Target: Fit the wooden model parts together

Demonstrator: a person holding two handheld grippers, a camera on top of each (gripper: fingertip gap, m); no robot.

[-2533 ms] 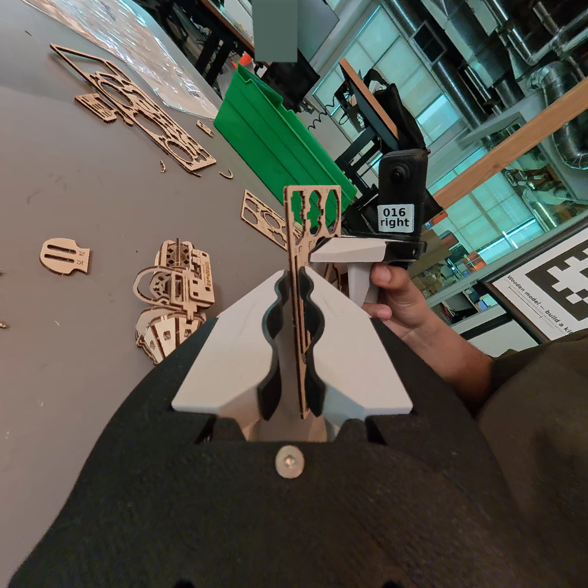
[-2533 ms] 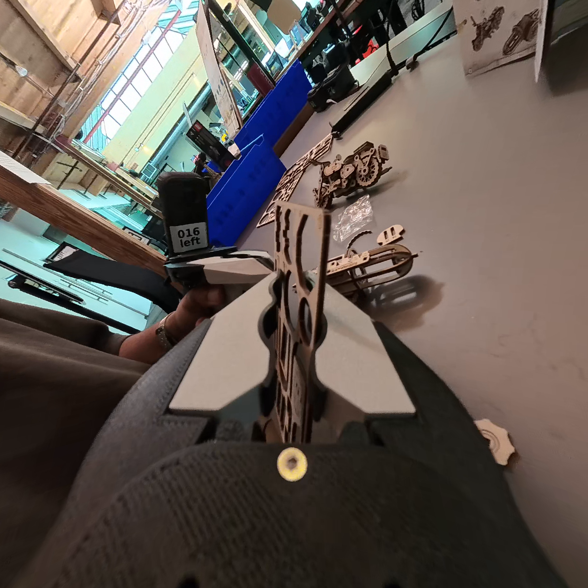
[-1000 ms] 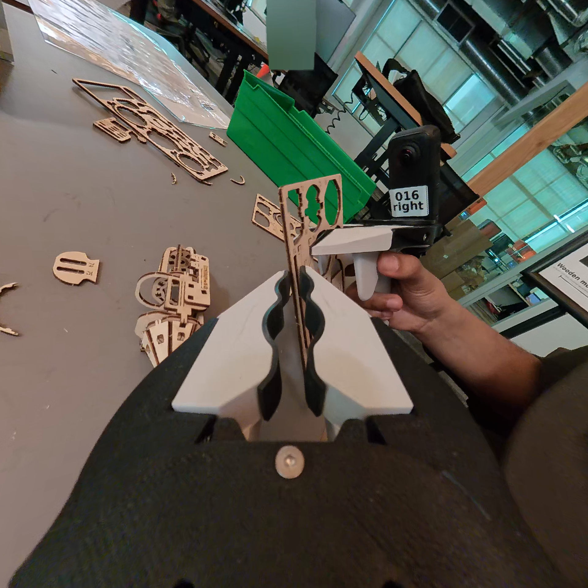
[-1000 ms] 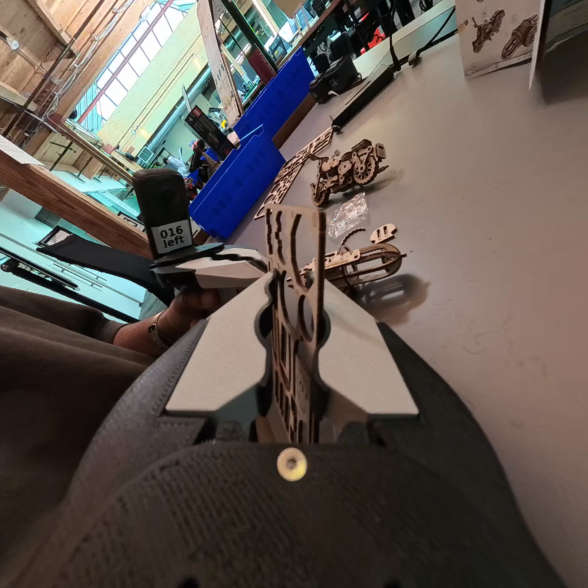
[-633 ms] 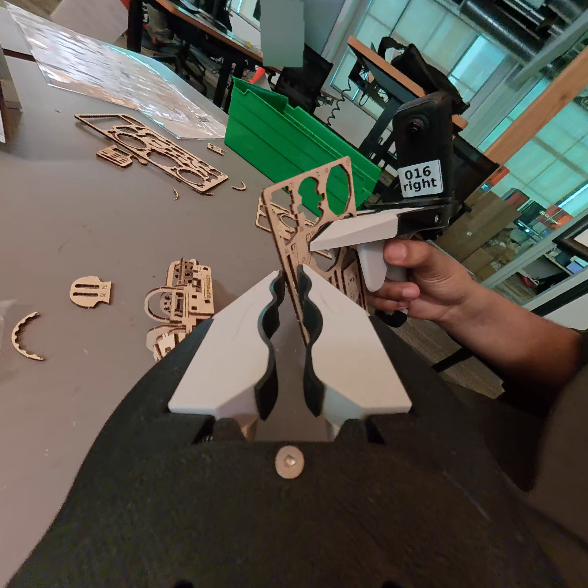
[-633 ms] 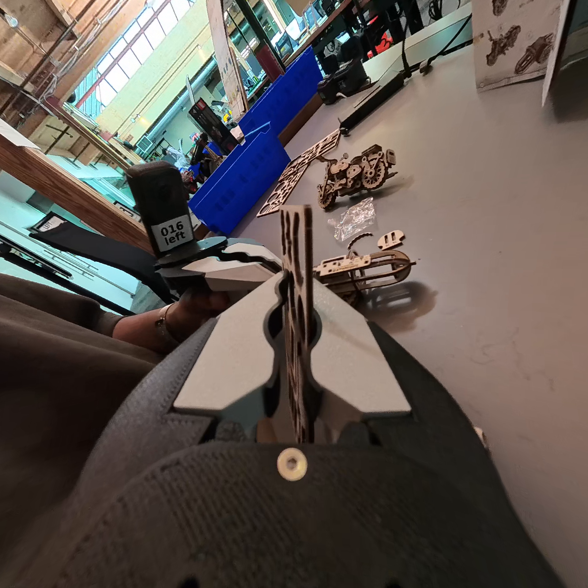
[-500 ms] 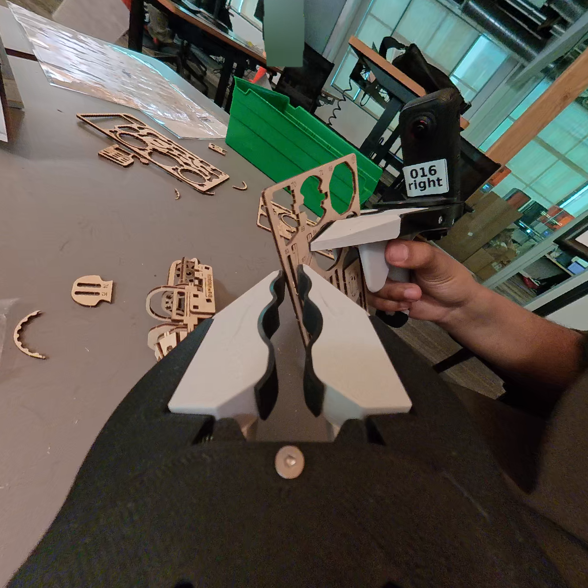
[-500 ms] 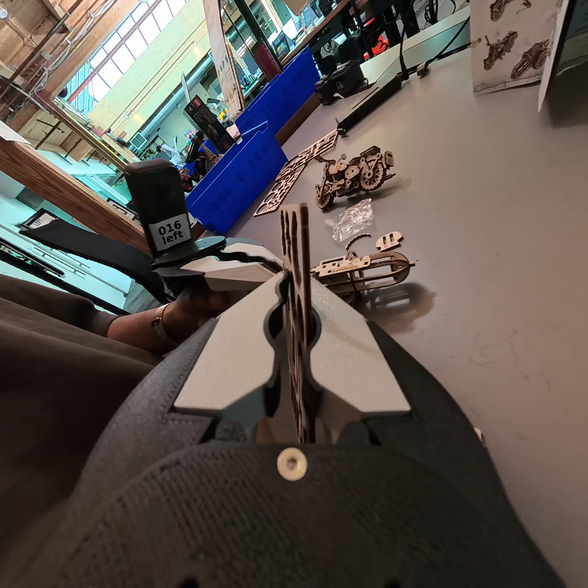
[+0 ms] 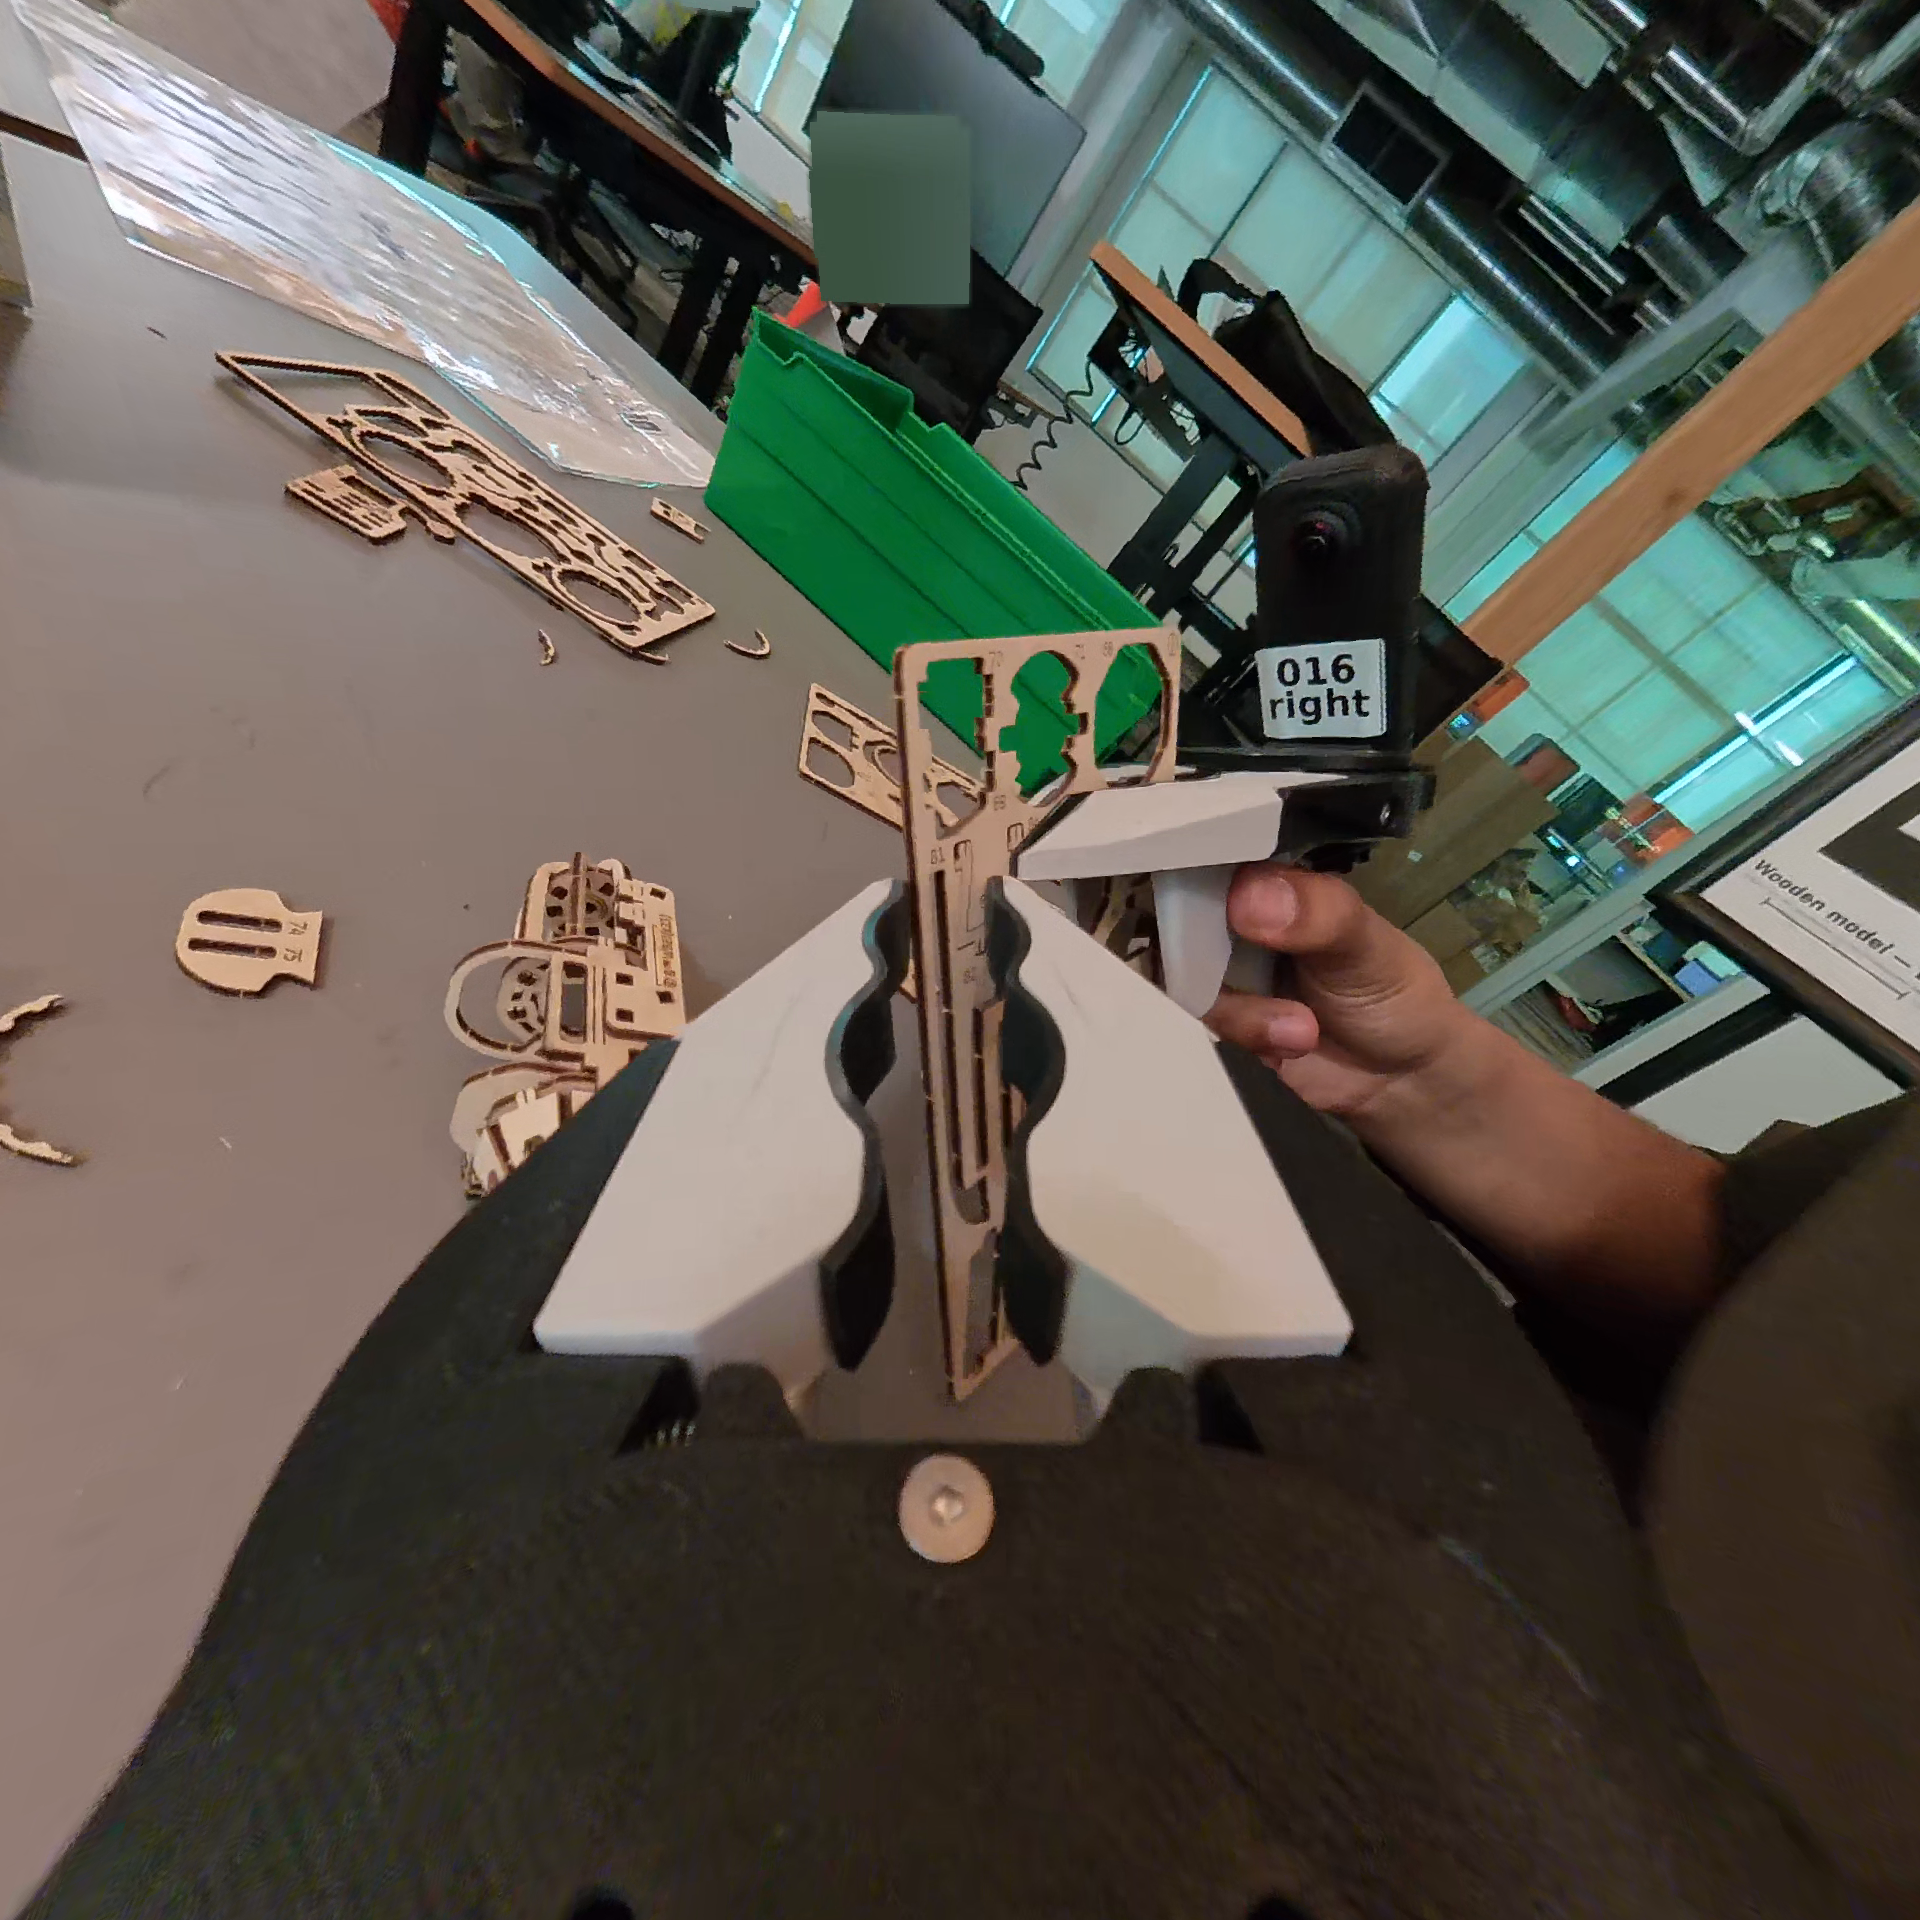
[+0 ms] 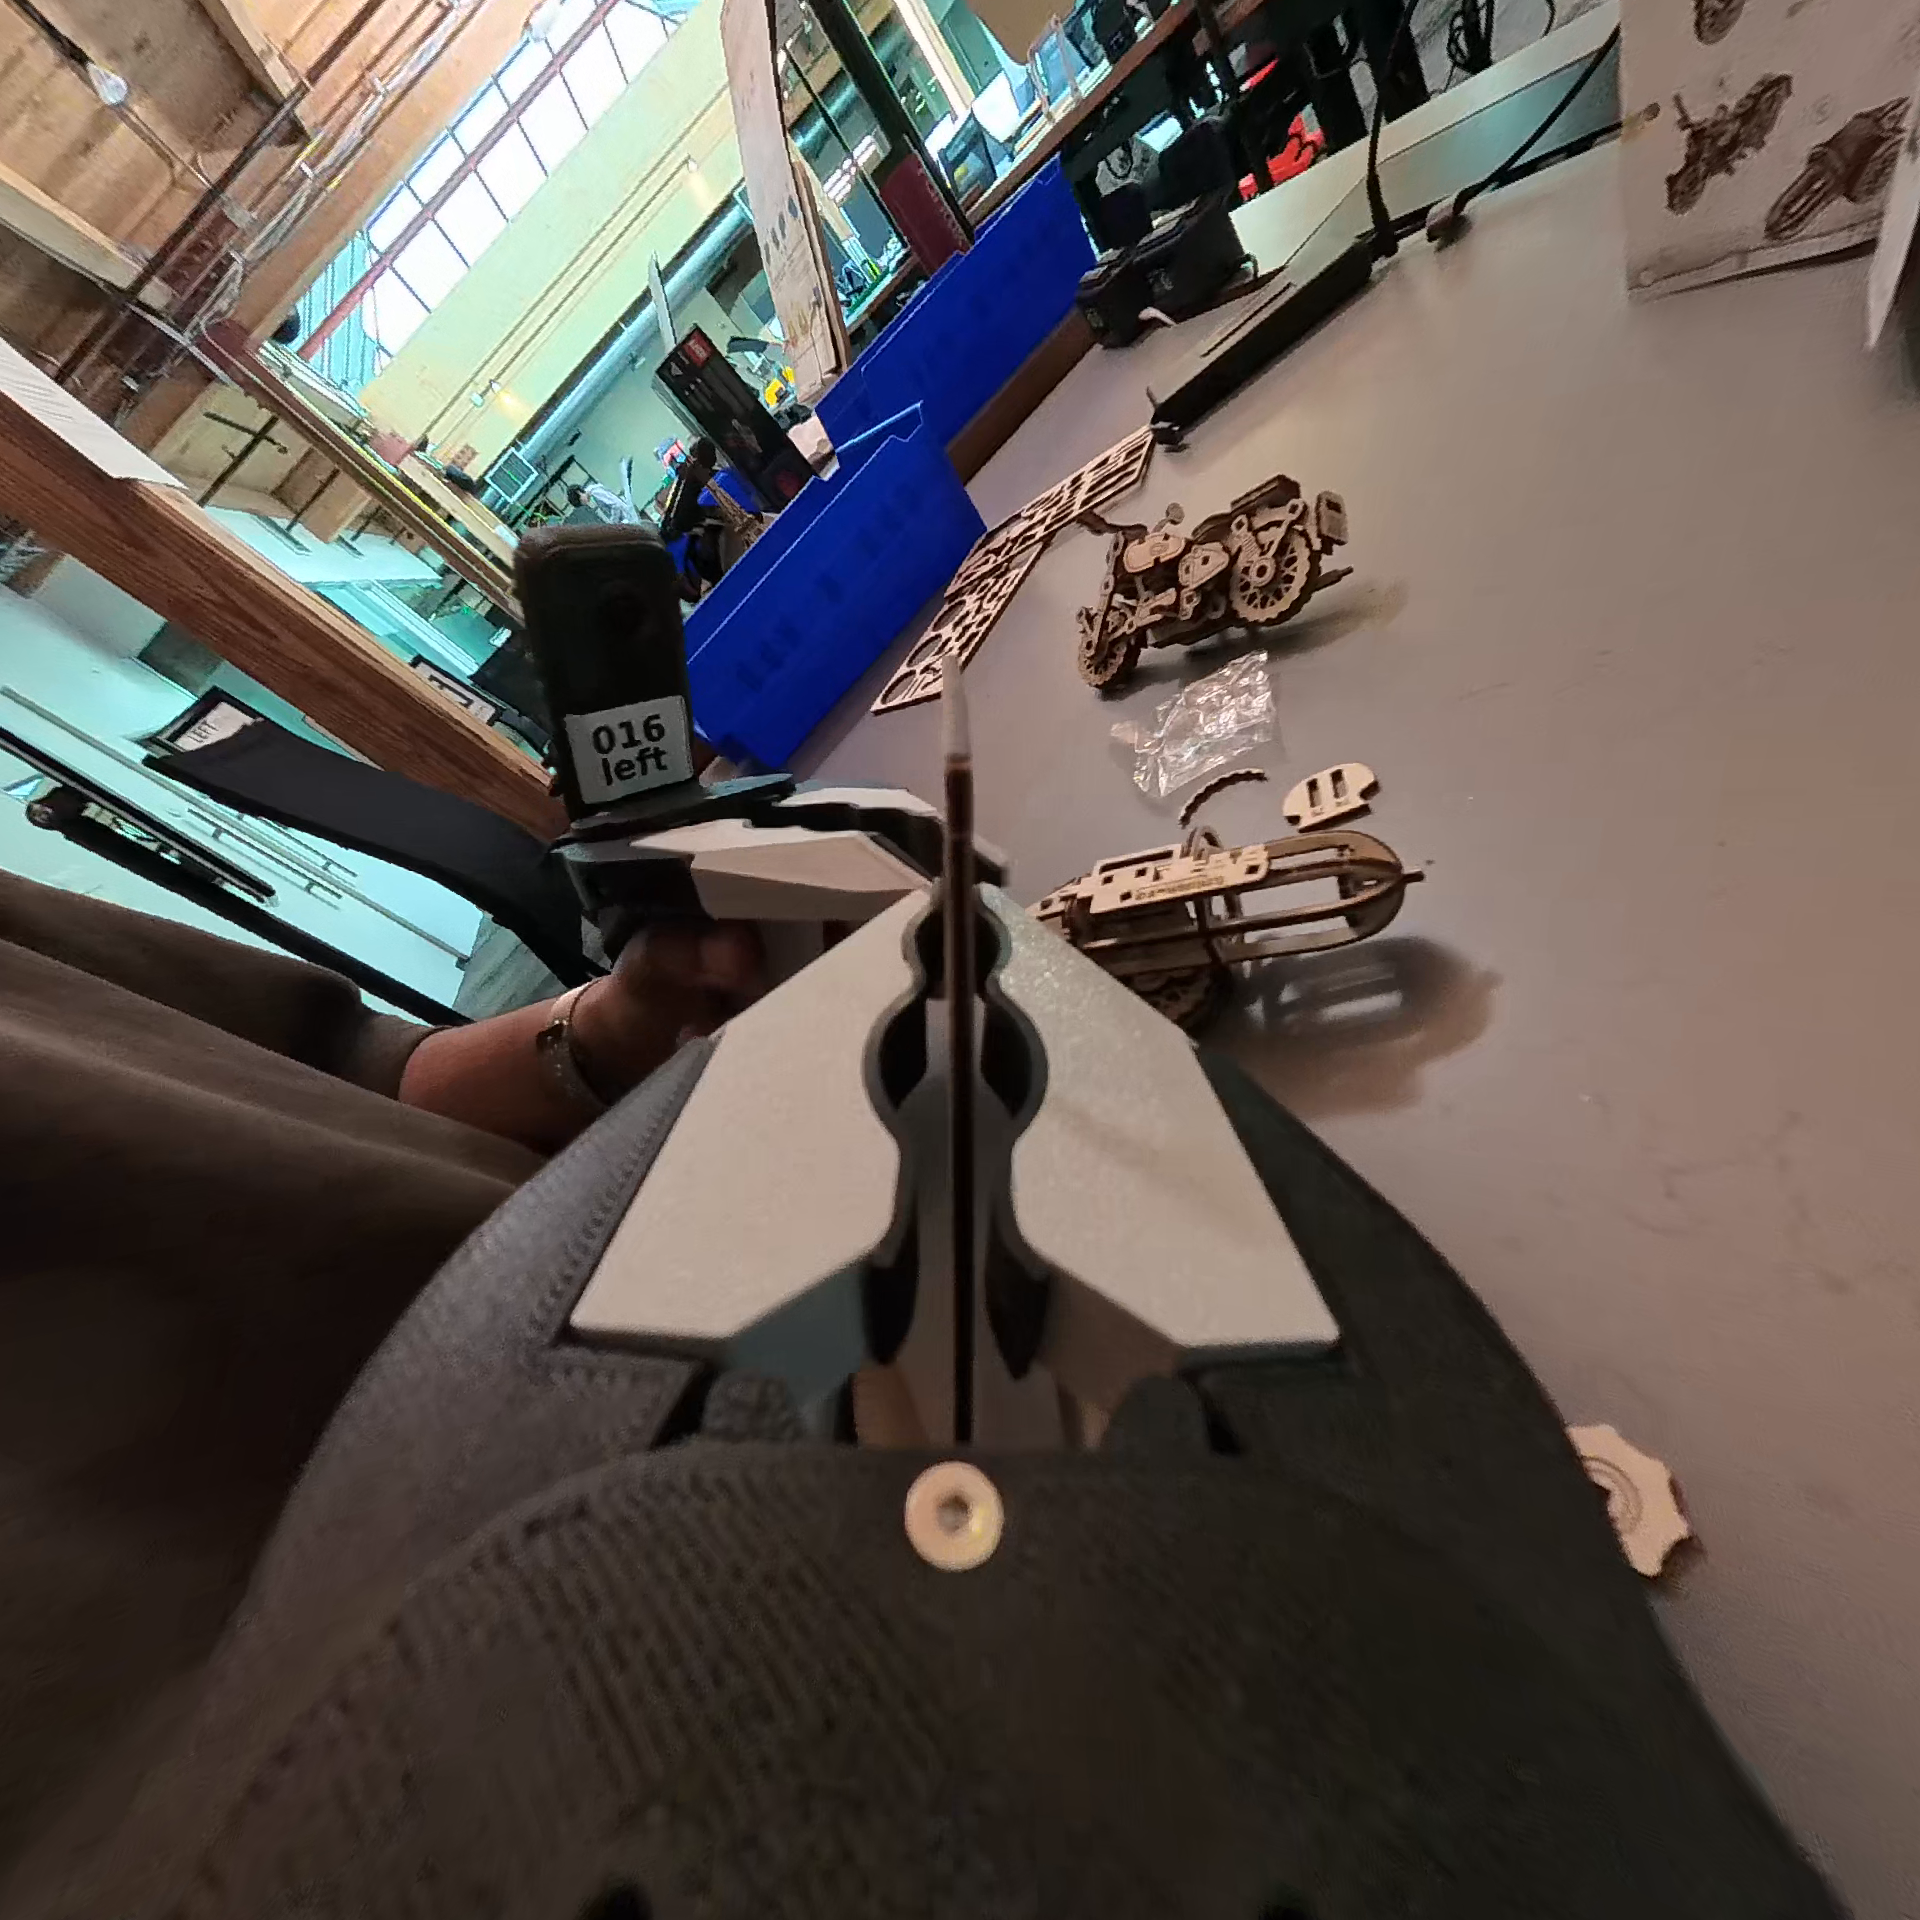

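Standing upright, thin tan wooden sheet [image 9: 961, 1039] with cutouts.

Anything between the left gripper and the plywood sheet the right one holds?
Nothing visible. The thin laser-cut plywood sheet, clamped in the right gripper, already stands inside the open left gripper, with nothing else in the gap.

The wooden sheet [image 9: 961, 1039] is pale tan with dark cut lines and open holes. The fingers [image 9: 748, 1122] are white with black wavy pads. The surface [image 9: 208, 727] is plain grey-brown. The bin [image 9: 883, 520] at its far edge is bright green; another bin [image 10: 852, 582] is deep blue. The model motorcycle [image 10: 1205, 571] is light wood.
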